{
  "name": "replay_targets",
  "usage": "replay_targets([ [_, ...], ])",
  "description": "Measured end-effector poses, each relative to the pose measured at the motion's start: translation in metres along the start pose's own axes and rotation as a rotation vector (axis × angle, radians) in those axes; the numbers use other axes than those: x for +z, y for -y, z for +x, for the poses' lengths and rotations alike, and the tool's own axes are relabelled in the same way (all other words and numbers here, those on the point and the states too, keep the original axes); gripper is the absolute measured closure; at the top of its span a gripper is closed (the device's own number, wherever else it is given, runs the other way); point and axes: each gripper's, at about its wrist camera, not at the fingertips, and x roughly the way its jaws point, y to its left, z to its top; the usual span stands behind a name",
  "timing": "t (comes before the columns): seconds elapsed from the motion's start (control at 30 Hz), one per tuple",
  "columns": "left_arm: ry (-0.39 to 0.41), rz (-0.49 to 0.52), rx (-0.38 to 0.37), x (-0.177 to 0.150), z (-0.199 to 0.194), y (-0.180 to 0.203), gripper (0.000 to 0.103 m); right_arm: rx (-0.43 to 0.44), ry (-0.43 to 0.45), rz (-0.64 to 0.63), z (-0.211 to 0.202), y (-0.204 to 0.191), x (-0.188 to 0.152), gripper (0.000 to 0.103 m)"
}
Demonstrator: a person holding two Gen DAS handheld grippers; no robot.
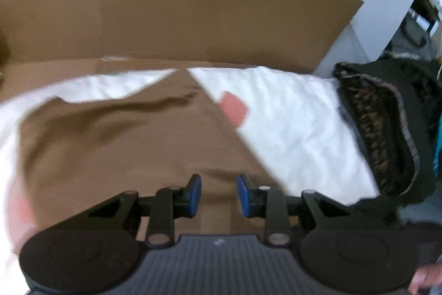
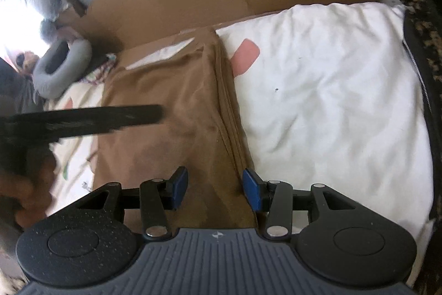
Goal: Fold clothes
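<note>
A brown garment [image 1: 124, 134] lies folded on the white bedding [image 1: 290, 112]. In the left wrist view my left gripper [image 1: 219, 194] hovers over its near part, blue pads apart, only flat cloth showing in the gap. In the right wrist view the same brown garment [image 2: 165, 90] shows a stacked folded edge along its right side. My right gripper [image 2: 216, 188] stands over that edge at the near end, its jaws apart and not pressing the cloth. A blurred black bar [image 2: 96, 119], probably the left gripper, reaches in from the left above the garment.
Brown cardboard [image 1: 165, 13] stands behind the bedding. A dark patterned garment [image 1: 386, 129] lies at the right edge. A pink patch [image 2: 246, 57] marks the white bedding [image 2: 331, 101] beside the fold. A grey ring cushion [image 2: 60, 68] sits far left, and a hand [image 2: 27, 201] shows at lower left.
</note>
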Motion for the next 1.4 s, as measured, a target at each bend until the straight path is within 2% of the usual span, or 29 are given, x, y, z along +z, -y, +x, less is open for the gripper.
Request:
replay_targets([
  [0.13, -0.007, -0.058, 0.086, -0.003, -0.008, -0.044, 0.073, -0.04, -0.025, 0.029, 0.009, 0.011, -0.003, 0.052],
  [0.27, 0.008, -0.142, 0.162, -0.003, -0.012, -0.083, 0.073, -0.028, -0.042, 0.076, 0.01, 0.026, -0.009, 0.053],
  [0.47, 0.031, -0.256, 0.209, 0.005, -0.012, -0.127, 0.073, -0.008, -0.05, 0.083, 0.009, 0.03, -0.011, 0.055],
  [0.73, 0.0, -0.319, 0.268, 0.003, 0.003, -0.165, 0.072, -0.001, -0.044, 0.072, 0.009, 0.032, -0.014, 0.057],
  [0.9, 0.016, -0.383, 0.337, 0.003, 0.005, -0.195, 0.072, 0.003, -0.047, 0.063, 0.008, 0.033, -0.015, 0.058],
  [1.13, 0.066, -0.376, 0.329, 0.016, -0.014, -0.201, 0.072, 0.007, -0.05, 0.066, 0.006, 0.034, -0.017, 0.058],
  [1.2, 0.073, -0.38, 0.296, 0.018, -0.015, -0.196, 0.072, 0.008, -0.051, 0.067, 0.006, 0.034, -0.017, 0.058],
  [1.27, 0.068, -0.37, 0.23, 0.017, -0.014, -0.189, 0.072, 0.009, -0.052, 0.067, 0.005, 0.035, -0.017, 0.058],
  [1.4, 0.06, -0.359, 0.201, 0.019, -0.005, -0.18, 0.072, 0.011, -0.052, 0.065, 0.006, 0.035, -0.018, 0.058],
])
